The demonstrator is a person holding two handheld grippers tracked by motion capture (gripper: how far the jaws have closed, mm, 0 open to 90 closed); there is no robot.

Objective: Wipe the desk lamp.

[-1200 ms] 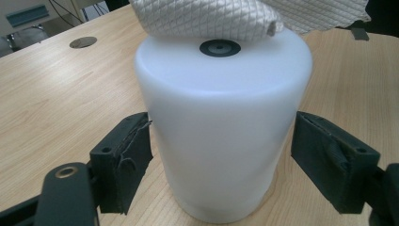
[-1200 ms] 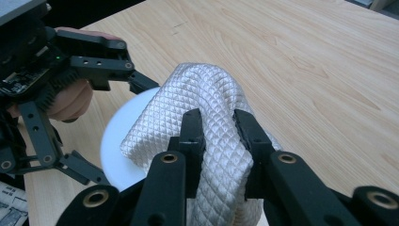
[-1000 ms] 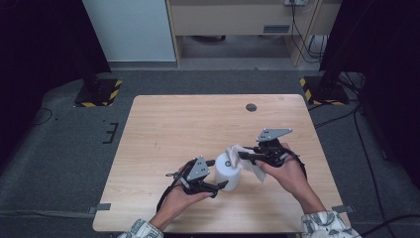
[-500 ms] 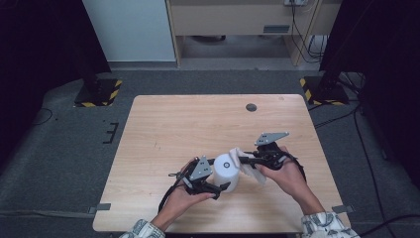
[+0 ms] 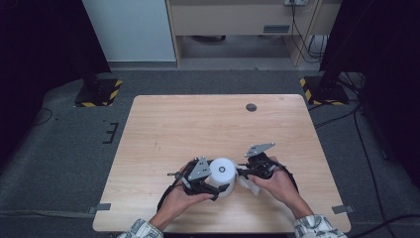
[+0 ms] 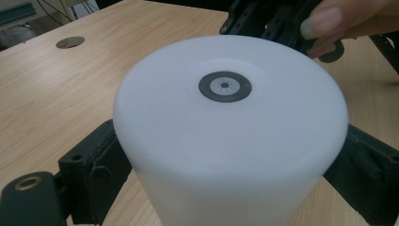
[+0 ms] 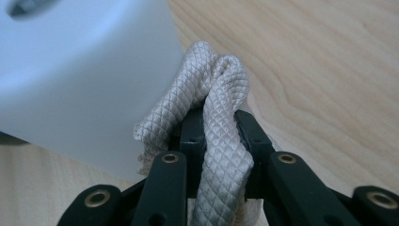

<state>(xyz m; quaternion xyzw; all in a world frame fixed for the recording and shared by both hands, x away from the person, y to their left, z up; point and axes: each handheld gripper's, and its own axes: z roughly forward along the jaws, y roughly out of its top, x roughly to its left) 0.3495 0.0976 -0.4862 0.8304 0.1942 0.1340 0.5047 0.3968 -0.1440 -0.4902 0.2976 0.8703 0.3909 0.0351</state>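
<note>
Table (image 5: 173, 124): pale wood-grain top, rectangular, with a small dark round disc (image 5: 251, 107) set near its far edge.
Left gripper (image 5: 214, 184): black, angular, with a grey three-cornered plate on top; its jaws have just been opening and stand wide, one on each side of the cylinder, touching its wall.
Cylinder (image 6: 226, 141): smooth, matte white, upright at the near middle of the table; flat round top with a small dark ring at its centre.
Cloth (image 7: 221, 122): off-white, quilted diamond weave, bunched into a fold, lying against the cylinder's right side.
Right gripper (image 7: 219, 127): black jaws pinched tight on the cloth fold.
</note>
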